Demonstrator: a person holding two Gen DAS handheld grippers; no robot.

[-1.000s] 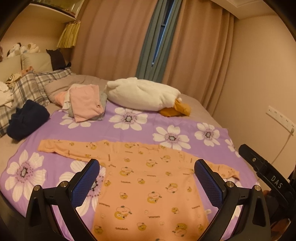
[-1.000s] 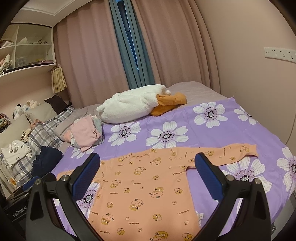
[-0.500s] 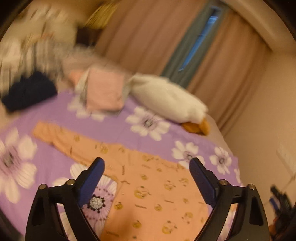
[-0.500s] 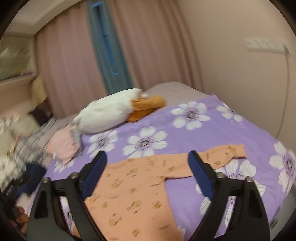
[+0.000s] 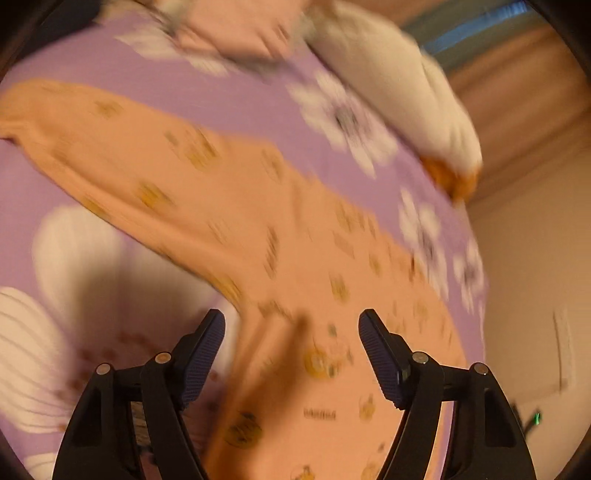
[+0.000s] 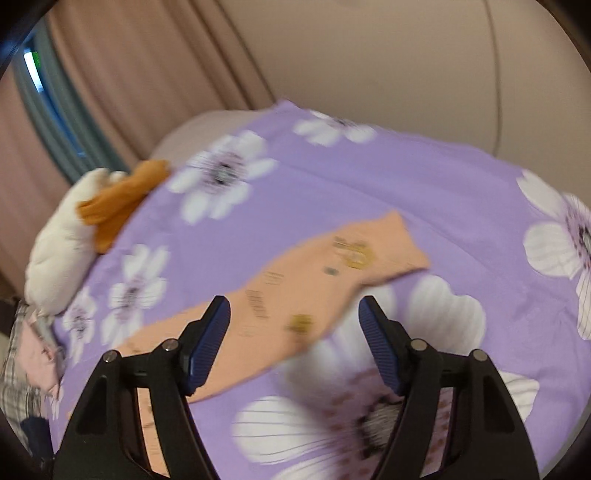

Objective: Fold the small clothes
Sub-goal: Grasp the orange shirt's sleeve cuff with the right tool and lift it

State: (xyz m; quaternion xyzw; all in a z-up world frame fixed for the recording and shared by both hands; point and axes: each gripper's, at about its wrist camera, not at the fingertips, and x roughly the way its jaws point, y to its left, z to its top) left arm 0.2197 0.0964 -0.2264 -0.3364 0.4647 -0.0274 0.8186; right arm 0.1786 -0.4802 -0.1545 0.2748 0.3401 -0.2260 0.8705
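An orange long-sleeved baby top with a small print lies flat on the purple flowered blanket (image 5: pixel 229 103). In the left wrist view the top (image 5: pixel 258 229) fills the middle, its left sleeve stretching up to the left. My left gripper (image 5: pixel 291 328) is open and empty, low over the spot where that sleeve meets the body. In the right wrist view the right sleeve (image 6: pixel 332 266) runs up to the right. My right gripper (image 6: pixel 295 314) is open and empty, low over the middle of that sleeve. Both views are blurred.
A white duck plush (image 5: pixel 399 88) with an orange beak lies beyond the top, also in the right wrist view (image 6: pixel 66 240). A pile of pink clothes (image 5: pixel 240 26) sits at the back. The wall (image 6: pixel 406 55) runs close along the bed's right side.
Both grippers have dropped and tilted down toward the top, the left toward the left armpit, the right toward the right sleeve. Their jaws have narrowed somewhat but stay open.
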